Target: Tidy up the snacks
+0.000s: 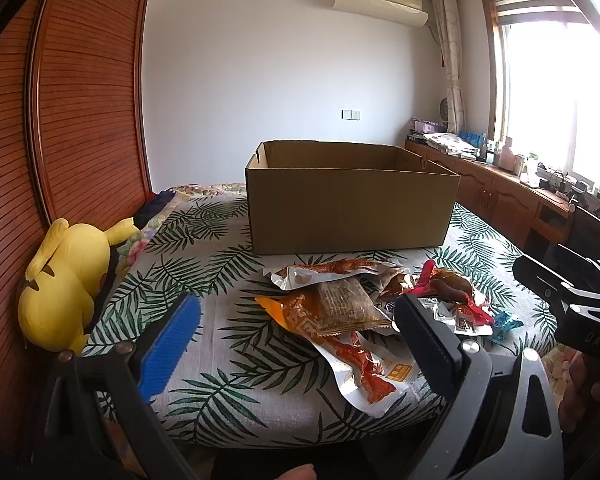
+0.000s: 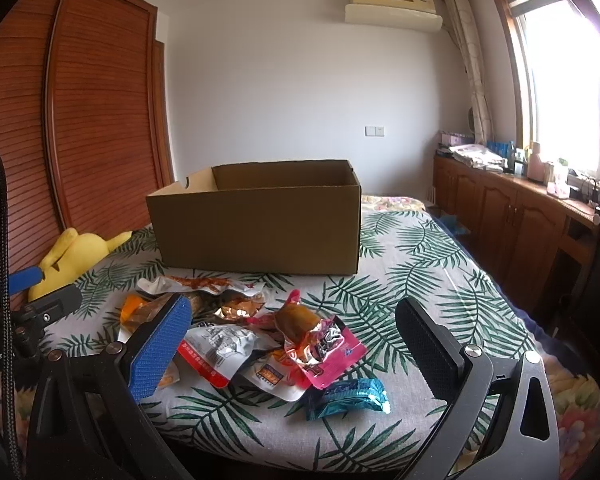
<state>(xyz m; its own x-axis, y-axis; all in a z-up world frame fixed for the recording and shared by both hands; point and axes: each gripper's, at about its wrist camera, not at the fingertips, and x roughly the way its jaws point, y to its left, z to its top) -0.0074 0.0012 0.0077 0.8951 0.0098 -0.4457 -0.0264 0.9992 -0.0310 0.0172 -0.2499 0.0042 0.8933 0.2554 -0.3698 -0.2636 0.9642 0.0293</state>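
Observation:
An open brown cardboard box [image 1: 352,204] [image 2: 260,228] stands on a leaf-print bed. In front of it lies a heap of snack packets: an orange packet [image 1: 332,312], a silver one with red strips [image 1: 364,368], a pink one [image 2: 320,348], a teal one [image 2: 348,398] and a white-and-red one [image 2: 220,352]. My left gripper [image 1: 296,344] hangs open just above the near side of the heap, holding nothing. My right gripper [image 2: 296,348] is also open over the heap, empty. Each gripper shows at the edge of the other's view.
A yellow plush toy [image 1: 66,284] [image 2: 80,252] lies at the bed's left edge against a slatted wooden wardrobe [image 1: 80,92]. Low wooden cabinets [image 2: 512,216] with clutter run under the window on the right. Bare bedspread [image 2: 420,264] stretches right of the box.

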